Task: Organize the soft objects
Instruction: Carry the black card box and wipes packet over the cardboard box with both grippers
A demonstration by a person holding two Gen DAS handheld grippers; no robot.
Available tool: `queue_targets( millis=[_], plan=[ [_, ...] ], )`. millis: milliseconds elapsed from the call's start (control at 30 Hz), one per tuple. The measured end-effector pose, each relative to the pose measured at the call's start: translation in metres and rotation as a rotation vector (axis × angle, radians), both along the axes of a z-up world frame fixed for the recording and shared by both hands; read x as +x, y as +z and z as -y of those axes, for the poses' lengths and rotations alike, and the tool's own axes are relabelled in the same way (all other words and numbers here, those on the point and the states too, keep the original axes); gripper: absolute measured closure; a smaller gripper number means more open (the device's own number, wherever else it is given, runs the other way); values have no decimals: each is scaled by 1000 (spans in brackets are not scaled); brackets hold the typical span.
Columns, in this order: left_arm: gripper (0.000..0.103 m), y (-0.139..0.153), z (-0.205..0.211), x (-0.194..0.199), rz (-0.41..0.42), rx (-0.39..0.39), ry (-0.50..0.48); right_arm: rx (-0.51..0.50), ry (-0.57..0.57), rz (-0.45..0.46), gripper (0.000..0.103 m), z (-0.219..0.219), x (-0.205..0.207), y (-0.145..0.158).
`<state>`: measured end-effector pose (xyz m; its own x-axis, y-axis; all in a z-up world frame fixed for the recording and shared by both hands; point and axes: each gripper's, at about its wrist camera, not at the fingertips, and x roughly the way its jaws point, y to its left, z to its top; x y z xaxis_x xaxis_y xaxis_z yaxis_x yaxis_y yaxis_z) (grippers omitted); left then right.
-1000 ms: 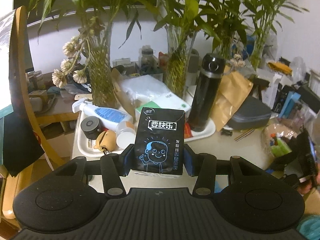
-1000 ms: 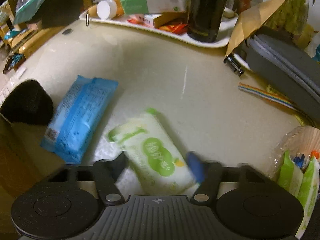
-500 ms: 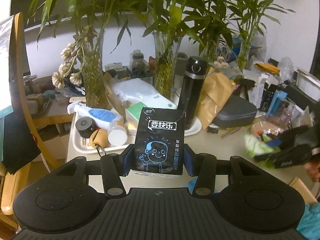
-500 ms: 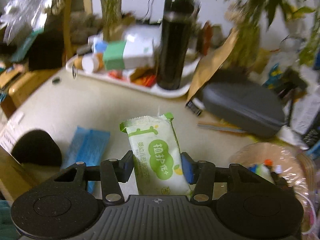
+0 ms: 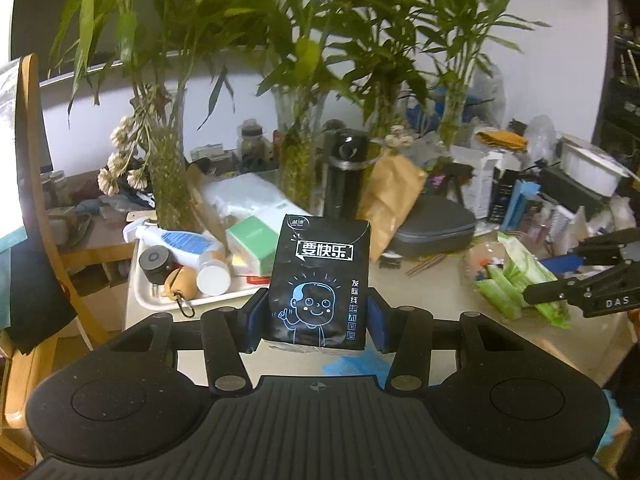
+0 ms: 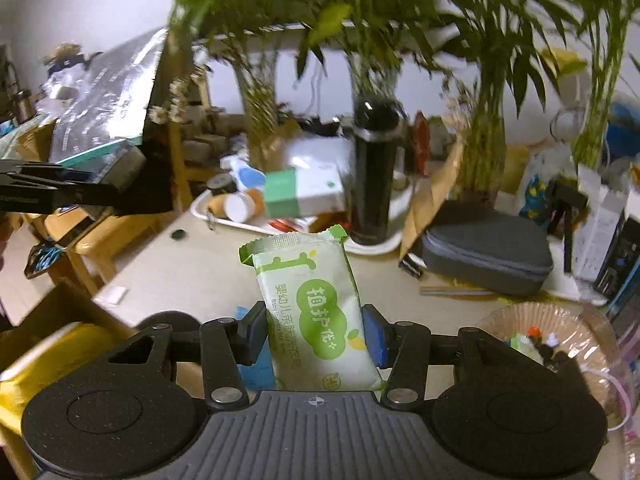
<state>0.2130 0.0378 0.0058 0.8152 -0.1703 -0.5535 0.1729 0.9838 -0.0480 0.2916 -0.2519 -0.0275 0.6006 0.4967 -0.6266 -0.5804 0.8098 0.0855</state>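
Left wrist view: left gripper [image 5: 318, 320] is about half open and clamped on a black tissue pack [image 5: 319, 284], pads pressing both sides near its lower half, pack upright and clear of the surface [image 5: 432, 292]. Right wrist view: right gripper [image 6: 316, 336] is likewise about half open, squeezing a green wipes pack [image 6: 318, 312] low down, top tilted toward 11 o'clock and held clear of the surface

Risks as I read them:
- Both packs are soft, and the grip sits near the bottom edge. A fast swing could let the wipes pack pivot further or slide out between the pads
- Right gripper shows at 3 o'clock in the left view, just over the clear bag of green packs [image 5: 516, 280]. Both hands share that corner, so the grippers could bump if the left one heads there too
- Black flask [image 6: 374, 172] stands upright on the white tray [image 6: 372, 246] at 12 o'clock, tall and narrow. A sweep across the surface could tip it into the bottles on the tray
- Plant leaves [image 6: 360, 8] hang over the back; lifting higher could snag them
- Blue pack [image 5: 354, 366] lies under the left gripper, mostly hidden. Lowering blind could land on it

Drop target isn't obvious; the bag looks likely but I can't confirm
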Motion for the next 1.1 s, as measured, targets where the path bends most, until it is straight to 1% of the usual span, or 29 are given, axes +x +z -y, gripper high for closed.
queue_targets(
  millis=[100, 233, 333, 467, 600, 700, 800, 900, 1000, 1033, 1067, 1100],
  plan=[
    [54, 13, 2, -17, -2, -24, -14, 3, 39, 16, 50, -1, -21, 23],
    [55, 23, 5, -36, -21, -21, -30, -28, 60, 46, 50, -5, -42, 43],
    [55, 27, 10, -50, -31, -1, -50, -44, 86, 64, 50, -7, -56, 52],
    [55, 29, 19, -64, -46, 4, -92, -63, 100, 74, 50, -7, -71, 56],
    [54, 24, 33, -71, -68, 24, -131, -58, 111, 70, 50, -6, -85, 55],
    [54, 17, 44, -71, -99, 37, -169, -45, 118, 71, 50, -4, -95, 56],
    [54, 10, 54, -68, -122, 55, -202, -8, 126, 61, 50, 1, -104, 59],
    [54, 3, 62, -62, -176, 67, -217, -9, 144, 79, 50, 3, -114, 61],
    [53, 0, 64, -60, -199, 48, -243, 1, 146, 76, 50, 5, -120, 63],
    [45, 0, 64, -61, -202, 33, -253, 3, 145, 77, 50, 6, -121, 63],
    [34, 0, 62, -61, -204, 12, -260, 4, 143, 80, 50, 7, -123, 64],
    [30, 0, 60, -63, -203, -13, -263, 5, 143, 81, 50, 7, -123, 64]
  ],
)
